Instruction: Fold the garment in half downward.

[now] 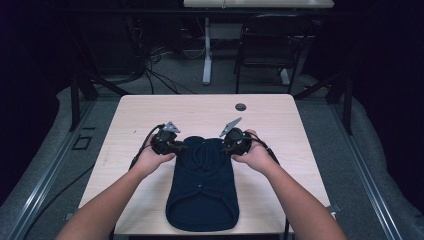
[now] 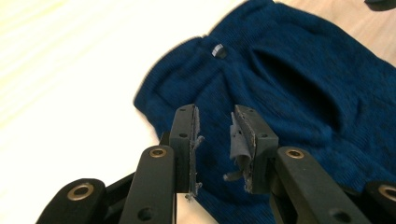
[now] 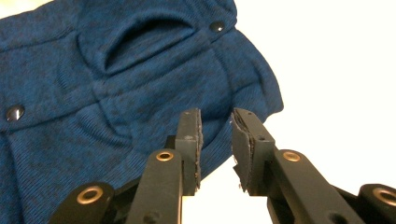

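Note:
A dark blue knit garment [image 1: 202, 187] lies flat on the light wood table [image 1: 135, 112], its narrow end pointing away from me. Dark snap buttons [image 2: 217, 50] dot the fabric [image 2: 299, 93], and one snap [image 3: 14, 112] sits by a fold in the cloth [image 3: 116, 79]. My left gripper [image 1: 176, 146] hovers at the garment's far left corner, jaws open with a narrow gap, worn grey pads [image 2: 238, 140] showing, nothing held between them [image 2: 213, 144]. My right gripper [image 1: 231, 145] mirrors it at the far right corner, open over the cloth edge [image 3: 215, 144].
A small round dark grommet [image 1: 241, 106] is set into the table near its far edge. Beyond the table stand a black chair [image 1: 267, 45] and a white desk leg [image 1: 206, 50], with cables on the grey floor.

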The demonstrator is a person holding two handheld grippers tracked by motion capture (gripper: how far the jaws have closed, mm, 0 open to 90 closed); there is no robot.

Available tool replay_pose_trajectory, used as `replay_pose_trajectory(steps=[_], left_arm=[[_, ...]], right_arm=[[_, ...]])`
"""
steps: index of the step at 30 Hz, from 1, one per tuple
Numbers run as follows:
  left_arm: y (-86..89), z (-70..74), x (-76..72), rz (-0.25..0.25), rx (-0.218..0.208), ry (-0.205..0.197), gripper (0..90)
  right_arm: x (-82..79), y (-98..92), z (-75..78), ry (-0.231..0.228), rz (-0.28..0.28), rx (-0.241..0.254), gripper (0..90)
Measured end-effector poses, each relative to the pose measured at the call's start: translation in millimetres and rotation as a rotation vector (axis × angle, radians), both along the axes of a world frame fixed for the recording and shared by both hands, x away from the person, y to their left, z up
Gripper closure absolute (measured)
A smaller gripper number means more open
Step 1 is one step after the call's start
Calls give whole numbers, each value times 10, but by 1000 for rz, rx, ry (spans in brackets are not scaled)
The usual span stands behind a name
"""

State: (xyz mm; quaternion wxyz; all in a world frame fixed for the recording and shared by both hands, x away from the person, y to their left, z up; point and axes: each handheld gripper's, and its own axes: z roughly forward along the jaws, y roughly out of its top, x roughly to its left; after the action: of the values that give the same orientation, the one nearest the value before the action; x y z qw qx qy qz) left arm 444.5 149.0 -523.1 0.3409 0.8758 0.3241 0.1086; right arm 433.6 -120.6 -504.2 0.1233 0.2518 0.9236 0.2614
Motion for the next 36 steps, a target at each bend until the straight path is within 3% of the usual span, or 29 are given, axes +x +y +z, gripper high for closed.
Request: replay_pose_trajectory(steps=[6, 8, 10, 19, 23, 31, 36], left_arm=[[-31, 71, 161, 6, 16, -10, 698], [-51, 76, 205, 8, 20, -13, 698], [-67, 73, 240, -4, 24, -19, 697], [-164, -54, 366, -11, 69, -13, 674], [-199, -100, 417, -12, 89, -23, 670], [-207, -210, 488, 0, 111, -11, 656], [-214, -279, 519, 9, 146, -9, 624]], right_arm=[[193, 82, -26, -7, 0, -57, 715], [241, 103, -42, -2, -13, -35, 712], [288, 131, -65, -5, -10, -58, 705], [443, 213, -119, -20, -29, -72, 693], [491, 246, -166, -33, -32, -104, 657], [557, 280, -290, -18, -54, -166, 618], [592, 261, -351, 1, -70, -168, 598]])
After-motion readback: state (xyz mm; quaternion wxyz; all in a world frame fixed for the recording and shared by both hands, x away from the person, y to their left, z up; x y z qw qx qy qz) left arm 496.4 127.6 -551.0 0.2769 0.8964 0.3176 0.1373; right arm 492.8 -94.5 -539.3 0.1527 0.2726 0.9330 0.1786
